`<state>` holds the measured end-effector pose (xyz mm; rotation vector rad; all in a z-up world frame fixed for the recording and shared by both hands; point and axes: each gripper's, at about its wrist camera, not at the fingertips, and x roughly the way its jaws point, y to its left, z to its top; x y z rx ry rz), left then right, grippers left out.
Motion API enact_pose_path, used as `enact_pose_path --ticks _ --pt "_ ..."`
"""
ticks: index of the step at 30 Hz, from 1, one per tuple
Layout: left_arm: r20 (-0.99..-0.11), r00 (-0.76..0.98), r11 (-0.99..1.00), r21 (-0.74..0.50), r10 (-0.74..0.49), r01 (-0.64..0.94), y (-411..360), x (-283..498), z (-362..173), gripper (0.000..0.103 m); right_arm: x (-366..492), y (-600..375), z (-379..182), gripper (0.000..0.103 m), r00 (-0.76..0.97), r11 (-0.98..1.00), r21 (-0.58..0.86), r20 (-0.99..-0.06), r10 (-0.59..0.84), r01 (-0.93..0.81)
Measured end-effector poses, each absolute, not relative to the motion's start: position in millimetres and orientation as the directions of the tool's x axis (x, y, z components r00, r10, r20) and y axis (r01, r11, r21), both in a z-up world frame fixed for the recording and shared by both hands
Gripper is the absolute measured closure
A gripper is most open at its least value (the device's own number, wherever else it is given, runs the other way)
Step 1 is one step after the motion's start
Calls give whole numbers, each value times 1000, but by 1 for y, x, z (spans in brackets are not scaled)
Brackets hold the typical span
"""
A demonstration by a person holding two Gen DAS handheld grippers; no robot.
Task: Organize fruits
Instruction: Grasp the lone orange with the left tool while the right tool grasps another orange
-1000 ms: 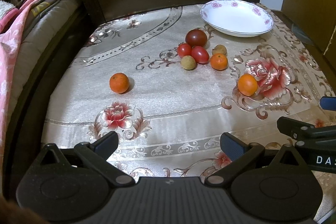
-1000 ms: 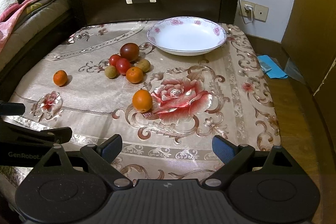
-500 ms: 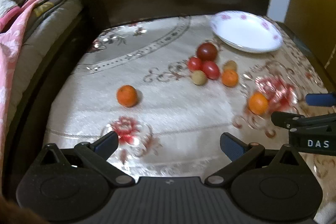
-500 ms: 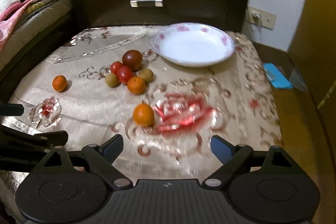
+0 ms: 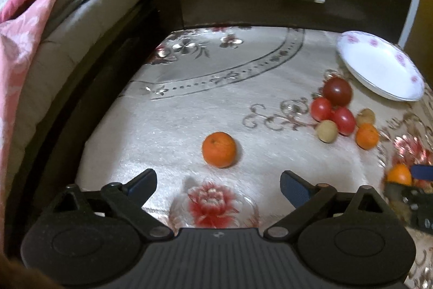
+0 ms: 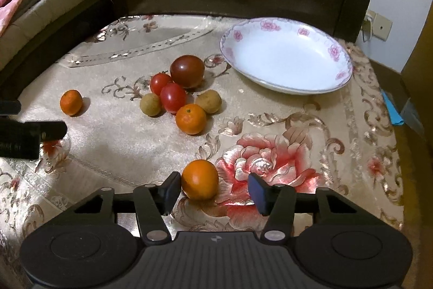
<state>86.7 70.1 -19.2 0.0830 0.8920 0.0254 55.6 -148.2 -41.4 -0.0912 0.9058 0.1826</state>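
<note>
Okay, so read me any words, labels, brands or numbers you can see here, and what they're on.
No text is readable.
Left gripper: small round emblem on its body, no letters; its side in the right wrist view is too dark.
Right gripper: matching emblem; its side in the left wrist view is too blurred.
Plate: pink flowers only.

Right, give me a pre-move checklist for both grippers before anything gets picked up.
1. Right hand-held gripper open: ok.
2. Near orange between its fingers: ok; it sits close to the left finger, off centre.
3. Right fingers touching the orange: cannot tell.
4. Left hand-held gripper open: ok.
5. Lone orange ahead of the left gripper, not yet between its fingers: not ok.
6. Plate free of fruit: ok.
</note>
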Motion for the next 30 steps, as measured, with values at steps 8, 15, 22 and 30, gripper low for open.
enact_pose_path --ticks 8,15,22,30 --pt "-775 626 995 98 86 -16 75 115 -37 13 56 -143 -44 58 610 973 -38 -785 111 -227" --pt "-803 595 999 38 39 -15 79 130 -48 36 55 -144 -44 61 613 971 -41 -781 115 -235" --pt "-805 594 999 25 1 32 69 127 -45 59 54 -147 -42 80 613 971 0 -775 152 -240" --pt "-793 608 997 -7 -51 74 58 119 -34 61 50 -153 -40 80 619 973 2 -772 149 -231"
